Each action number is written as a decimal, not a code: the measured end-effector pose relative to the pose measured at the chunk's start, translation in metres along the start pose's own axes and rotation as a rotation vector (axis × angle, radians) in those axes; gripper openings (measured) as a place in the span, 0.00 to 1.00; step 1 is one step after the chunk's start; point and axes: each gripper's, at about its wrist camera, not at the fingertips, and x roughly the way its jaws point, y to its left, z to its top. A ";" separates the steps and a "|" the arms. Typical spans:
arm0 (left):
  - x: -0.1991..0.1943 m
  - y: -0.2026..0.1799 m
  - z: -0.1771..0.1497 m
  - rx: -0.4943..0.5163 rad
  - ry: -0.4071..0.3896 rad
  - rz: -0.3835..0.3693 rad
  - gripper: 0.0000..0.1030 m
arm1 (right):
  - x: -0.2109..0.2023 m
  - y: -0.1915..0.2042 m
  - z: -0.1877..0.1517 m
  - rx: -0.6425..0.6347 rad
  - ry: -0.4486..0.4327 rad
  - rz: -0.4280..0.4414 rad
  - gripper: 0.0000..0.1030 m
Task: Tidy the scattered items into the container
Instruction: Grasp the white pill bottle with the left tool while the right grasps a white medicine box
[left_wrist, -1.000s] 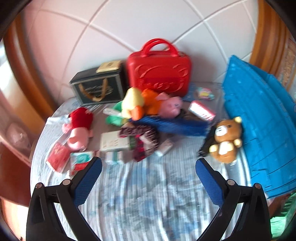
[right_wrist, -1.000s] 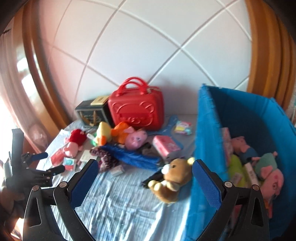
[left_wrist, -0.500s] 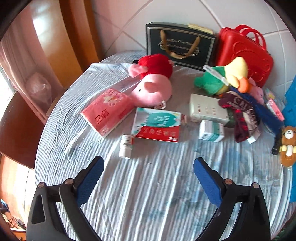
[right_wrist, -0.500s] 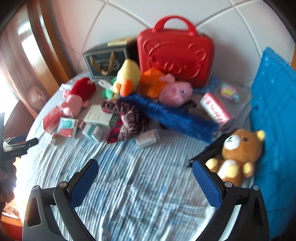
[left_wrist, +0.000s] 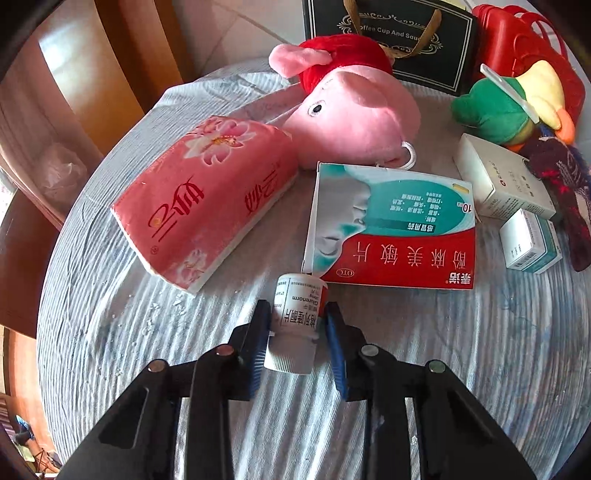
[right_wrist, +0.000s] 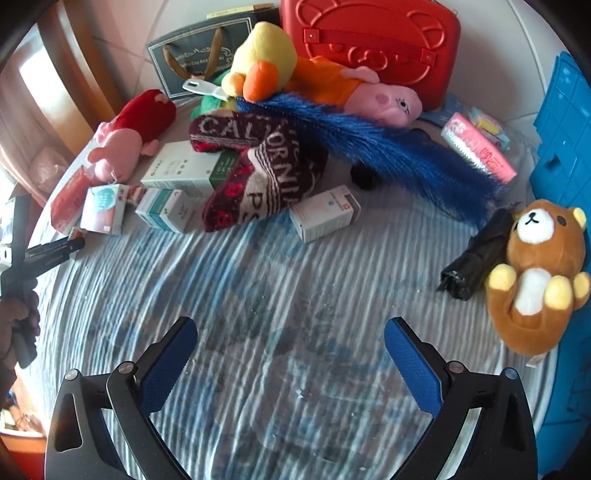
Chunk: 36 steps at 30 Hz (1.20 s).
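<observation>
The left gripper (left_wrist: 297, 317) has its jaws closing on a small white pill bottle (left_wrist: 295, 325) lying on the tabletop (left_wrist: 480, 369) — both blue pads sit against its sides. Just beyond the jaws lie a red-and-teal medicine box (left_wrist: 395, 225) and a pink tissue pack (left_wrist: 207, 199). The right gripper (right_wrist: 290, 349) hangs with jaws wide apart and nothing between them — the blue container (right_wrist: 565, 147) stands beyond and right of them.

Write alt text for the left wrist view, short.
The left gripper is closing its blue pads on a small white medicine bottle lying on a striped tablecloth. Behind it lie a red tissue pack, a red-and-teal medicine box and a pink pig plush.
</observation>
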 end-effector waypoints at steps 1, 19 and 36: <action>-0.001 0.001 -0.001 -0.002 -0.005 -0.006 0.28 | 0.005 -0.001 0.001 0.000 0.001 -0.004 1.00; -0.048 0.017 -0.008 -0.014 -0.077 -0.061 0.28 | 0.099 -0.023 0.060 -0.055 -0.011 -0.098 1.00; -0.061 0.007 -0.013 -0.012 -0.069 -0.074 0.28 | 0.097 -0.018 0.069 -0.065 -0.019 -0.069 0.65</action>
